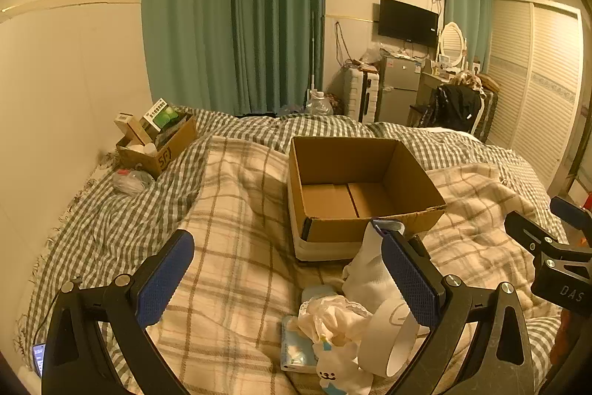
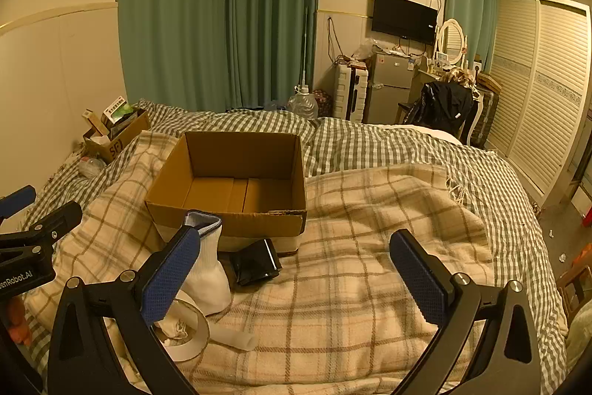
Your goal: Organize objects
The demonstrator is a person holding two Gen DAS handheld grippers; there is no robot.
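Cardboard box, open and empty, sits mid-bed on a plaid blanket. Just before its near wall lie a white sock, a tape roll and a small black case. Both the left hand-held gripper and right hand-held gripper hover spread wide, gripping nothing.

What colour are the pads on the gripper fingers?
Blue, with a fine mesh-like texture, on black frames. The pads show best in the right wrist view.
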